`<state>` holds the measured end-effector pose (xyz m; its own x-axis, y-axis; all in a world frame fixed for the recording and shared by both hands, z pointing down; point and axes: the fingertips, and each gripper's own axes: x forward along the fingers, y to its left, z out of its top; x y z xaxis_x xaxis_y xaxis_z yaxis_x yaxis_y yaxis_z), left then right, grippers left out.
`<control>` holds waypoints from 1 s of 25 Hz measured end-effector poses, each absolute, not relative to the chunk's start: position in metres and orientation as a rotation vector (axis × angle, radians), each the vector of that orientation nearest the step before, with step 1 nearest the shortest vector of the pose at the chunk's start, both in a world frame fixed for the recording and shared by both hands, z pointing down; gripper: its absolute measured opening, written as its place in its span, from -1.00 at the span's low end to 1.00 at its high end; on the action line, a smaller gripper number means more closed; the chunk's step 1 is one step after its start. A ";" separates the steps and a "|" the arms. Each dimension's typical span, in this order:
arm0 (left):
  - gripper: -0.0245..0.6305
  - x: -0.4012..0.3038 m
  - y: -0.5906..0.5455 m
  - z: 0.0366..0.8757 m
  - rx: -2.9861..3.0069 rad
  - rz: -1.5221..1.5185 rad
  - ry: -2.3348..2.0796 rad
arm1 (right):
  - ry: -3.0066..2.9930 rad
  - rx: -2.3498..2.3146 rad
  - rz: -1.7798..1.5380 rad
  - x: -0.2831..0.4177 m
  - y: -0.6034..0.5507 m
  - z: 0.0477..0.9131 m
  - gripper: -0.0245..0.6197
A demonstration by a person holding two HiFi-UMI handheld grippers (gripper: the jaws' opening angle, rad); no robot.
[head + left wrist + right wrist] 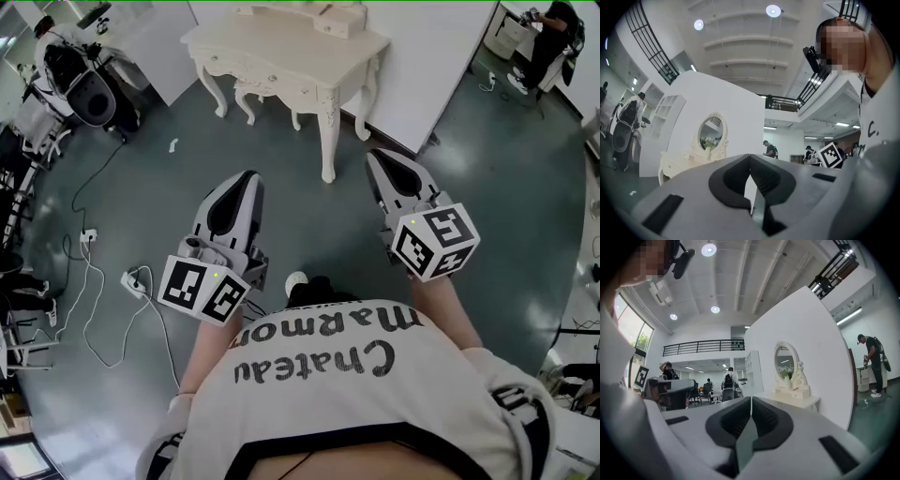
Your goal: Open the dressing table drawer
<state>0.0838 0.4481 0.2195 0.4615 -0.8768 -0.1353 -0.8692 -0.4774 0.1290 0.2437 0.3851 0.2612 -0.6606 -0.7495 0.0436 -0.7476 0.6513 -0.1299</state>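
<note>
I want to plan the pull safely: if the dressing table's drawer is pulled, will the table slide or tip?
It may slide slightly: the dressing table stands on slim curved legs on a smooth, shiny floor. Tipping seems less likely, since the legs stand at its corners, though the mirror on top adds height.

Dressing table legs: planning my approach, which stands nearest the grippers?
The front corner leg, lowest in the head view; the other legs stand farther back.
</note>
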 end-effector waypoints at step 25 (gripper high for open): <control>-0.85 -0.028 0.235 0.225 2.565 -0.376 -1.578 | 2.864 -1.339 -0.286 0.139 0.165 0.275 -0.83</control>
<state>-0.0281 0.2354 0.2254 0.4301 -0.8897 -0.1532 -0.8632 -0.4550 0.2188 0.1386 0.1649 0.2747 -0.6436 -0.7581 0.1054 -0.7639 0.6279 -0.1488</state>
